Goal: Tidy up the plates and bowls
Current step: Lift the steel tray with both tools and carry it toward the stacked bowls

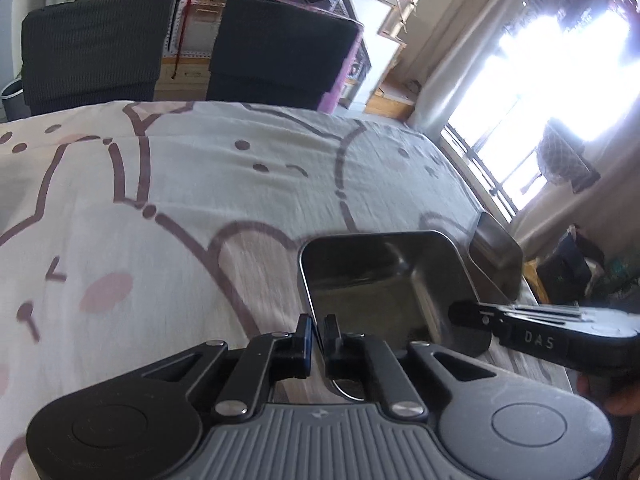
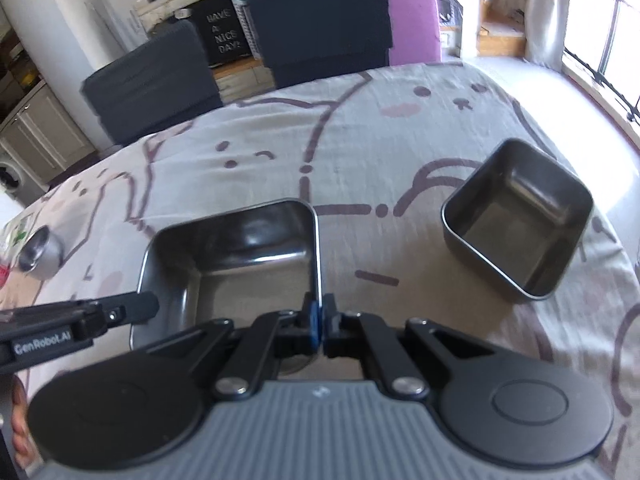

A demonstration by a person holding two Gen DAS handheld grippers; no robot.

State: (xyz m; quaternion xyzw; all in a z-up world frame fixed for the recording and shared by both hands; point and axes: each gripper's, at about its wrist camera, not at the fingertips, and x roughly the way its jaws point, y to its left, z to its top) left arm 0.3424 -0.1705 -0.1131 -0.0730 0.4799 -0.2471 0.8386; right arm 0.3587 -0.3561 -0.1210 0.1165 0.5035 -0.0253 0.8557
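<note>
Steel square bowl [image 2: 236, 264] on the cartoon tablecloth [image 2: 360, 140], my right gripper [image 2: 320, 312] clamped on its right rim, my left gripper [image 1: 318, 334] pinching its left rim, second square bowl [image 2: 520, 220] well apart rightward, two dark chairs [image 2: 316, 20] beyond.

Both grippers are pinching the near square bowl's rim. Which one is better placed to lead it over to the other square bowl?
Right, probably. The right gripper clamps the held bowl on the rim facing the other bowl; the left gripper grips the far side.
</note>
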